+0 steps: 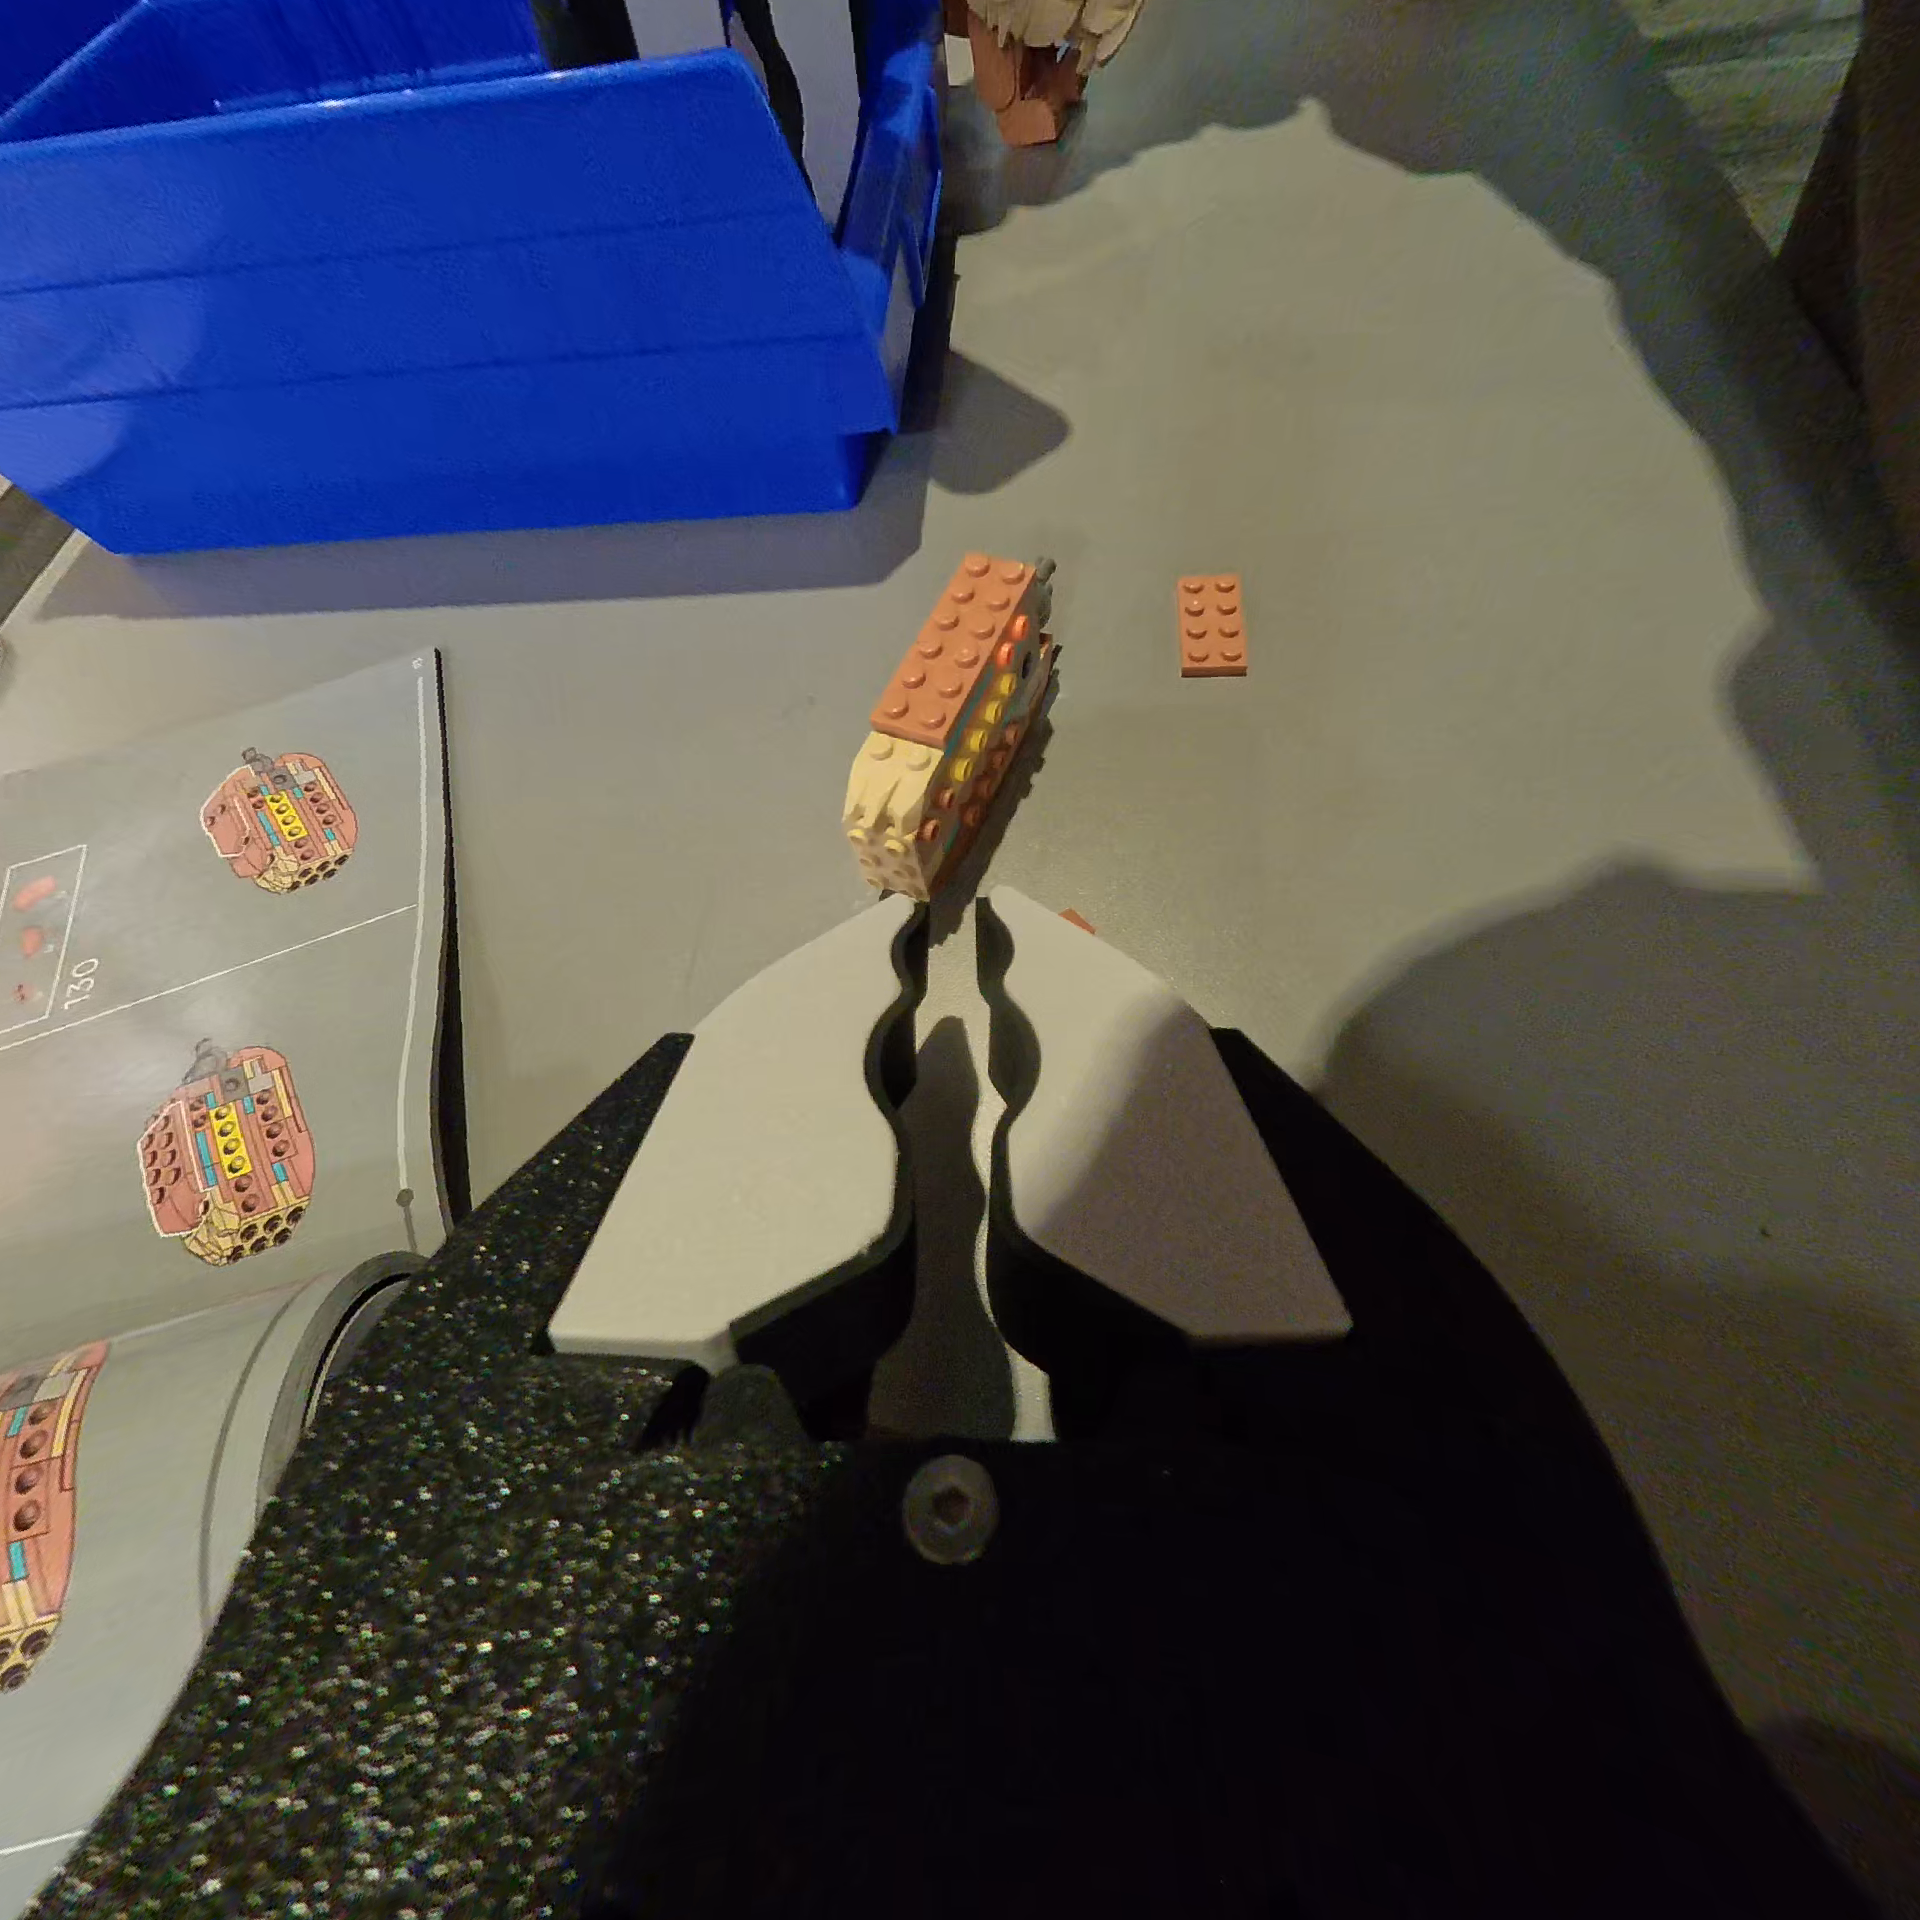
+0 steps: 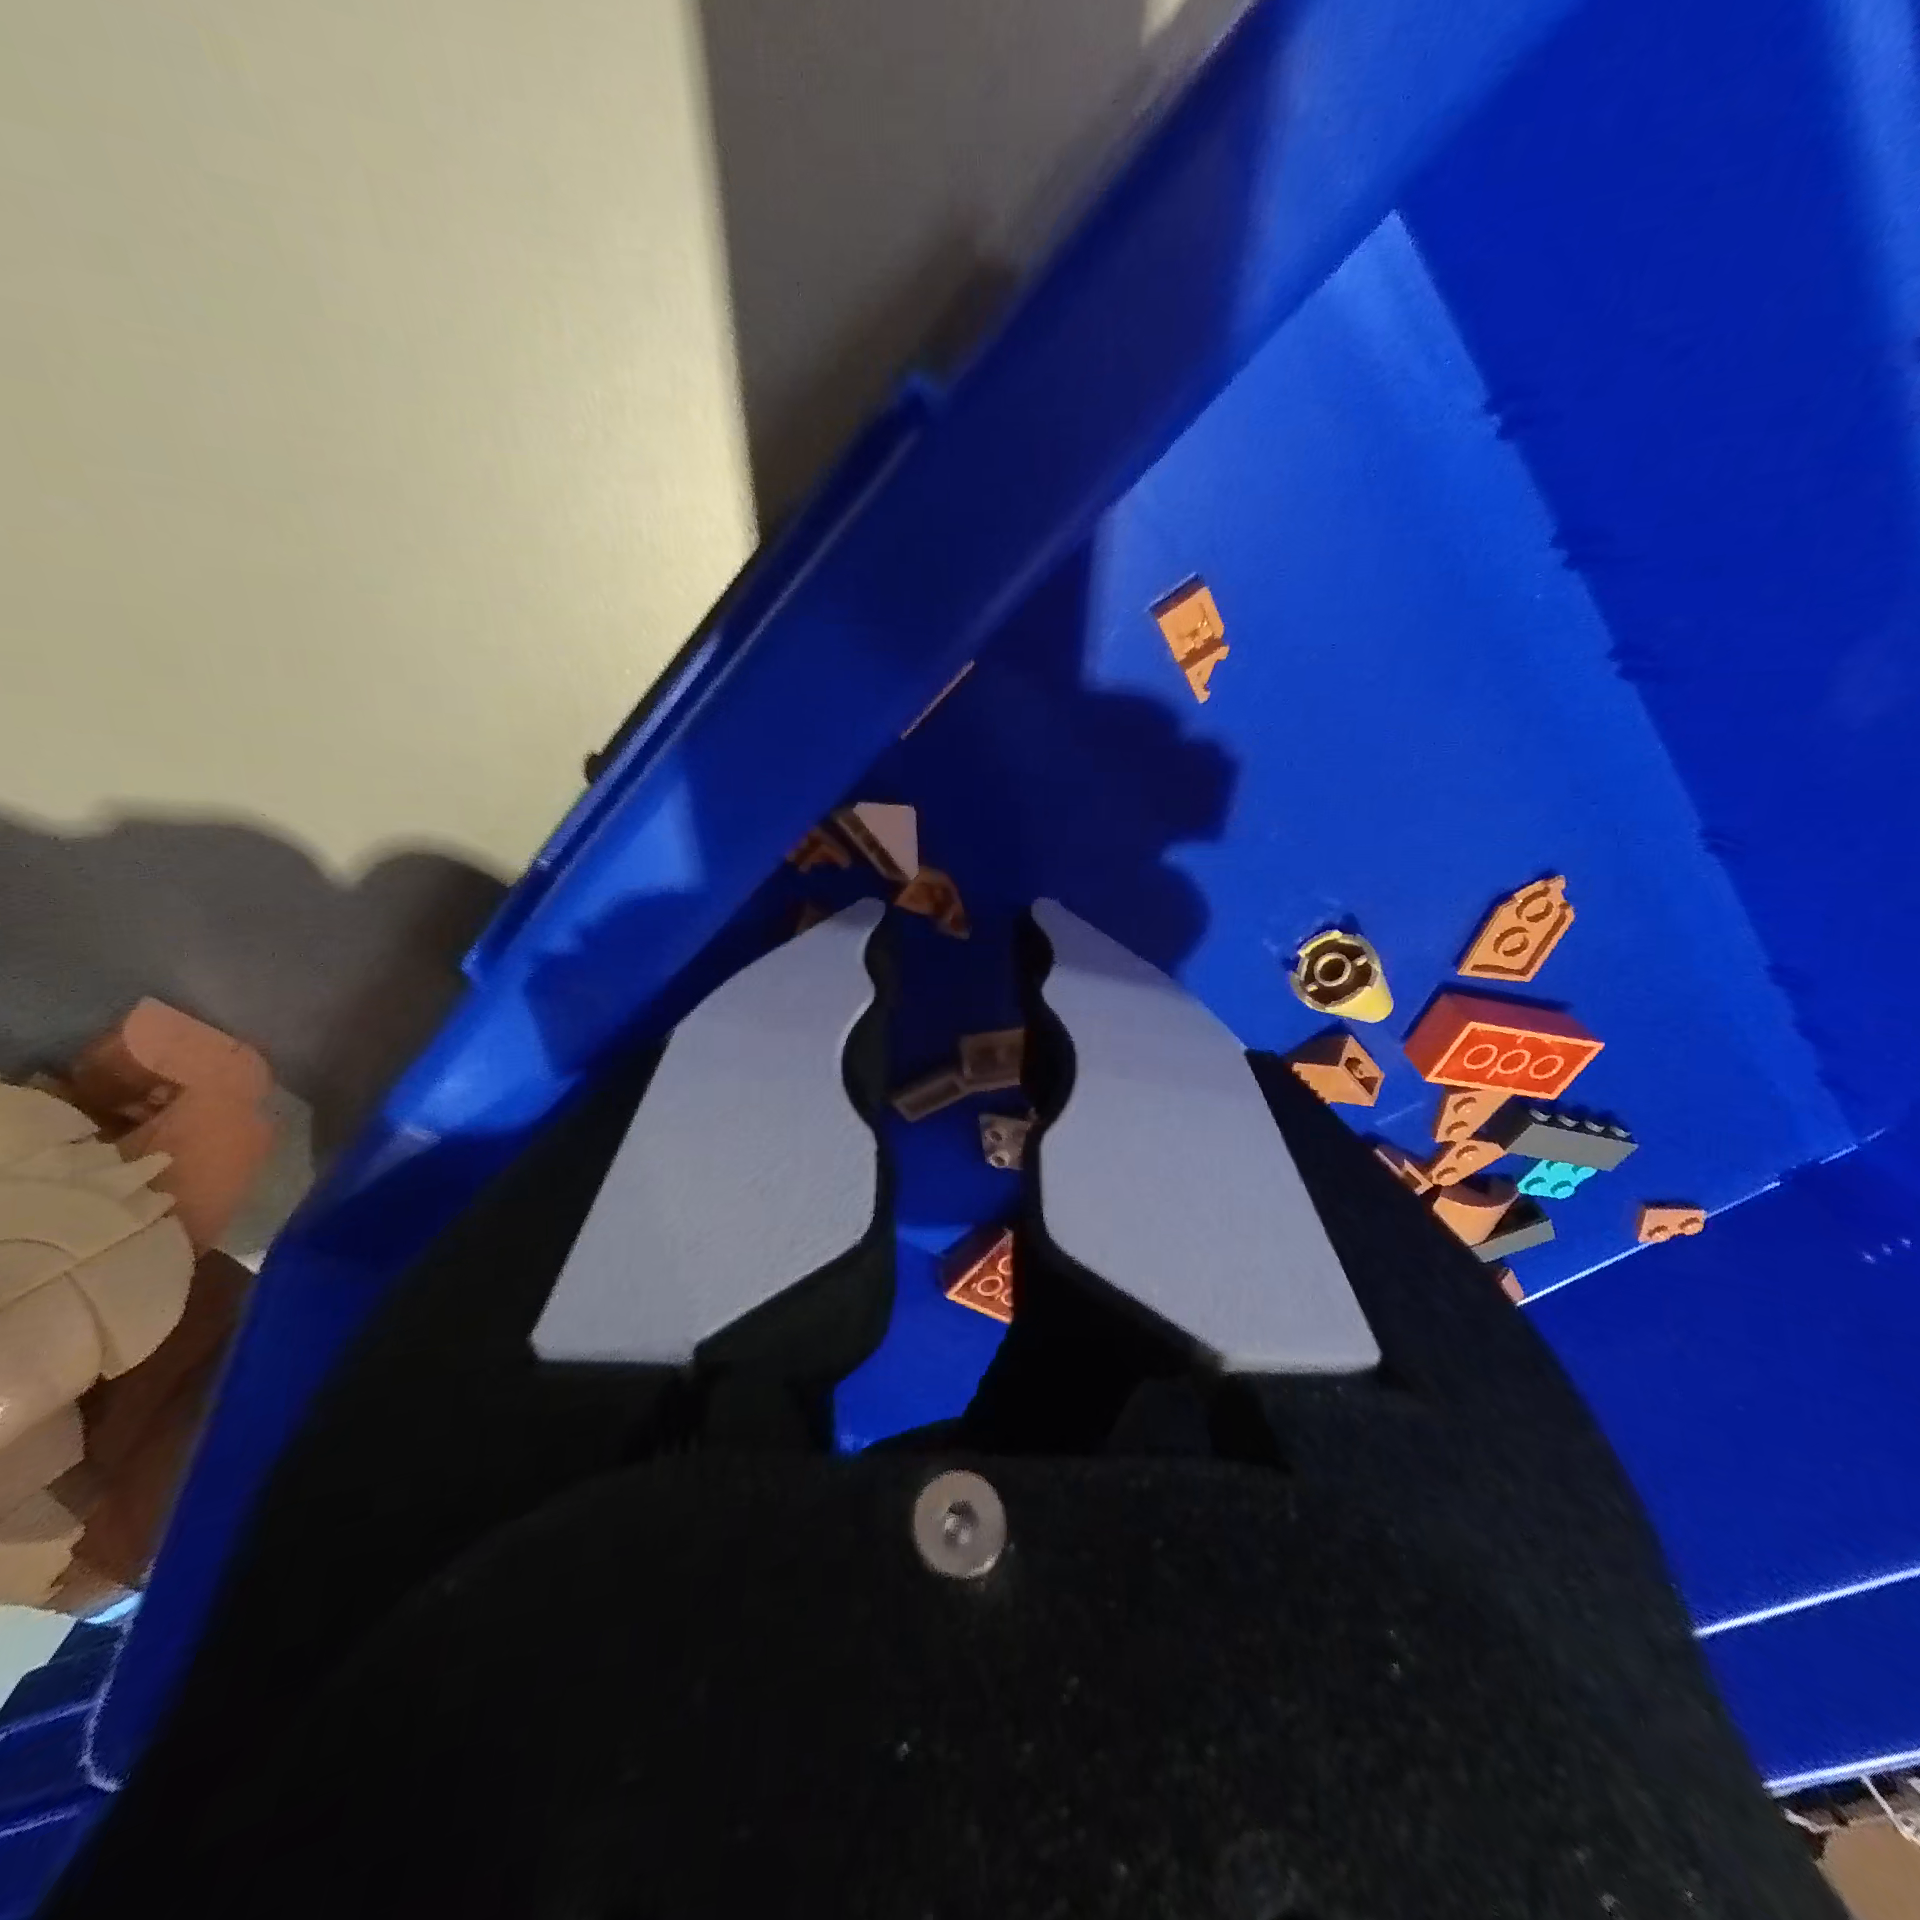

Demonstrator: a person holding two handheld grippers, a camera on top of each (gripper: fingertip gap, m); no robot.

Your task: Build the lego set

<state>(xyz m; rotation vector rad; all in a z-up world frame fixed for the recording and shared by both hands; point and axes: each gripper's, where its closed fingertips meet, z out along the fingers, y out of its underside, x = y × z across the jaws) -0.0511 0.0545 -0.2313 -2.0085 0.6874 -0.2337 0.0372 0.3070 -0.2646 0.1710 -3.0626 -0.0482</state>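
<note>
A small lego assembly [image 1: 951,727] with a brown studded top, a tan end and yellow and teal parts in its side hangs tilted just over the grey table. My left gripper [image 1: 943,906] is shut on its lower end, with only a narrow gap between the grey fingertips. A loose brown two-by-four plate [image 1: 1210,625] lies on the table to its right. My right gripper [image 2: 956,914] is open and empty inside a blue bin [image 2: 1558,416], above loose pieces: a red brick [image 2: 1501,1055], a yellow round piece [image 2: 1335,971] and several brown plates.
A blue bin [image 1: 447,343] stands at the back left of the table. An open instruction booklet [image 1: 208,987] lies at the left. A built brown and tan model [image 1: 1039,62] stands at the back, and also shows left of the bin in the right wrist view [image 2: 104,1247]. A small brown piece [image 1: 1075,920] lies beside the left gripper's right finger. About 30 cm separates my left fingertips from my right. The yellow round piece [image 2: 1335,971] is closer to my right gripper, around 6 cm from its tips; the left tips are 25 cm off. To the red brick [image 2: 1501,1055]: right tips about 10 cm, left tips about 25 cm.
</note>
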